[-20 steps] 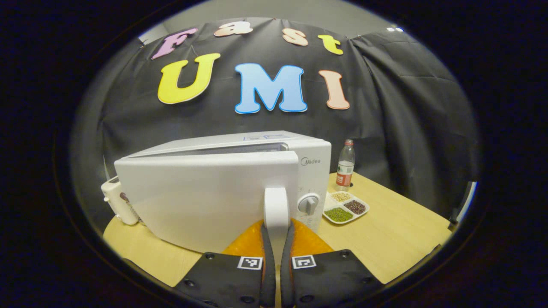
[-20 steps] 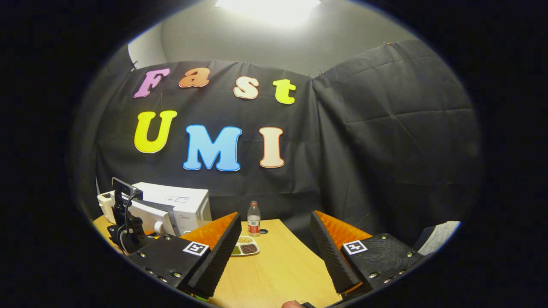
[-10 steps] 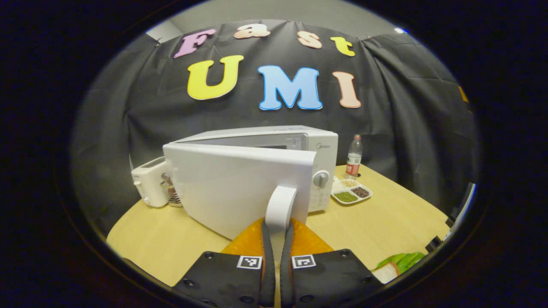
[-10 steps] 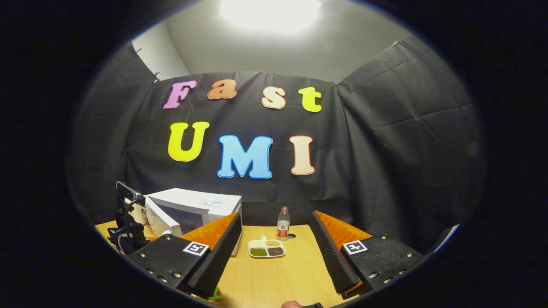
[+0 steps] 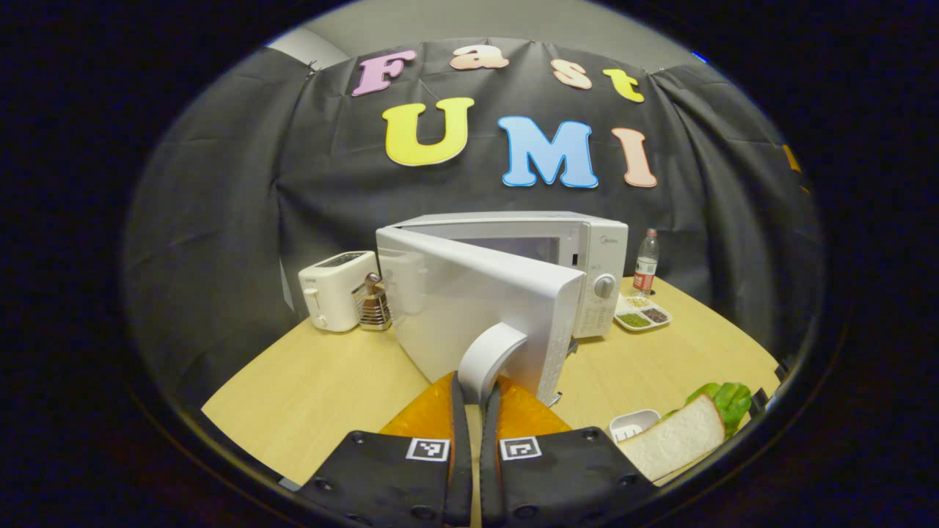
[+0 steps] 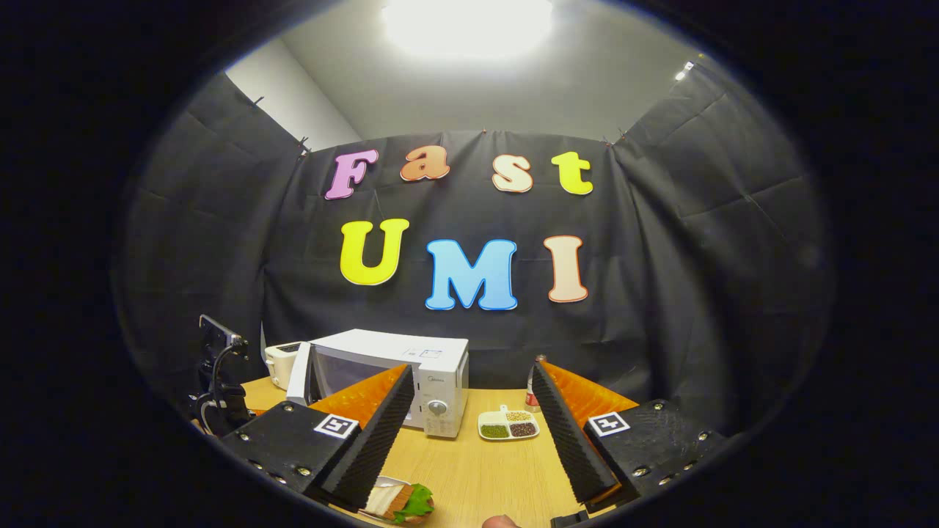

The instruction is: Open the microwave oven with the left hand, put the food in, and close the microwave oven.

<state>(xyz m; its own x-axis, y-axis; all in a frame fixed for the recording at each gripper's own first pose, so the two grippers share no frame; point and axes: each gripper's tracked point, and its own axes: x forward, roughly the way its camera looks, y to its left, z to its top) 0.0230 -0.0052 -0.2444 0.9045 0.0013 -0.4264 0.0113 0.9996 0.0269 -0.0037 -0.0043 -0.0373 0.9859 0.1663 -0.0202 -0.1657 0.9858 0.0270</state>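
Both your left gripper's [image 5: 473, 392] jaws clamped the door handle [image 5: 488, 354] of the microwave [image 5: 513, 253], door ajar; your right gripper's [image 6: 469, 422] jaws gaped wide above the sandwich [image 6: 402, 501].

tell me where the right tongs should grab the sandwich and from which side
Judging from its pose, grip the sandwich across its two flat bread faces, coming down from above. It stands tilted on its white plate, bread slice facing outward, lettuce at the far end, so the open right tongs can straddle its thickness; a side approach would likely push it over.
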